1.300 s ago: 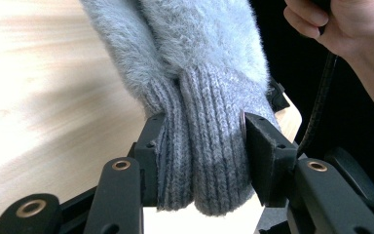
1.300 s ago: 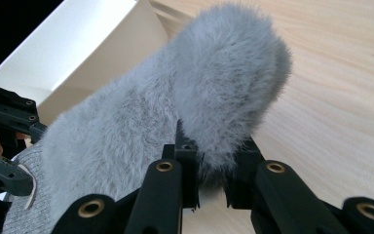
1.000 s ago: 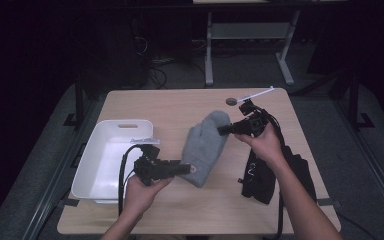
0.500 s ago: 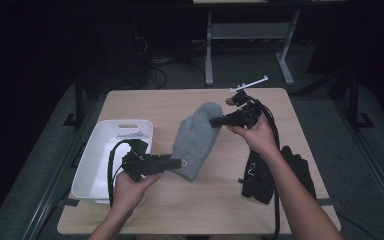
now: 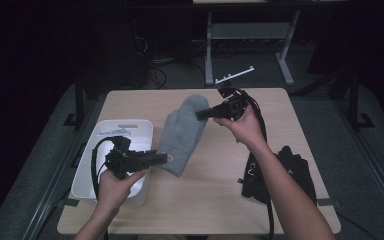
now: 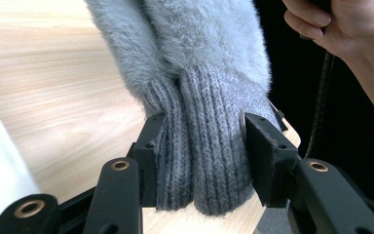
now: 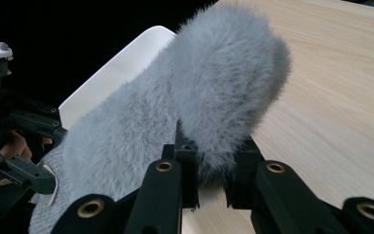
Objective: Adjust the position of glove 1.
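Wooden table [image 5: 205,200], grey mitten [image 5: 184,134] stretched between, pinched by both hand-held grippers

grey fuzzy mitten [image 5: 182,134] | ribbed cuff | stretched out above table, beside white bin

The table [image 5: 200,200] is evenly lit against dark surroundings, with close-up views sharp and without glare.

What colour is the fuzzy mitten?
Grey. The mitten has a fluffy body and a ribbed knit cuff, clearest in the left gripper view.
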Demonstrator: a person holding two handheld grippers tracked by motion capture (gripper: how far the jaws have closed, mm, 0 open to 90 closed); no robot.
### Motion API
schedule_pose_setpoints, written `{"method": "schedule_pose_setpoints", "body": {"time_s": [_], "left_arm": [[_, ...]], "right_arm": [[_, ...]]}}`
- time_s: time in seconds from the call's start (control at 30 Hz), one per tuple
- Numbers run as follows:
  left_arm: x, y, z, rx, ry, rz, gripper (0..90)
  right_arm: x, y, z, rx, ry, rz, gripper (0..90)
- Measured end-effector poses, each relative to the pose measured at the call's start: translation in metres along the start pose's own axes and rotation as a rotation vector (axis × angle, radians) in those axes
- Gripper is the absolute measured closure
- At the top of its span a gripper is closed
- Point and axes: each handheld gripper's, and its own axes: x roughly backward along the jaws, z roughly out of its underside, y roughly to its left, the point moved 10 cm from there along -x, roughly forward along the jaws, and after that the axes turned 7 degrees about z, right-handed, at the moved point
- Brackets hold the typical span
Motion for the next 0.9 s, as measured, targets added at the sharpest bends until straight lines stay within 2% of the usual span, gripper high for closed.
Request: {"method": "schedule_pose_setpoints", "body": {"time_s": [0.27,0.9], "left_arm": [[0.017,0.004,-0.004,-0.007,-0.019,-0.017,54.0],[0.047,0.015,-0.004,-0.002,-0.046,-0.057,53.8]], "right_arm": [[-0.008,0.012,-0.014,0.017,-0.002,-0.021,78.4],[-0.027,0.037,-0.033,0.038,-0.005,-0.067,78.3]]}}
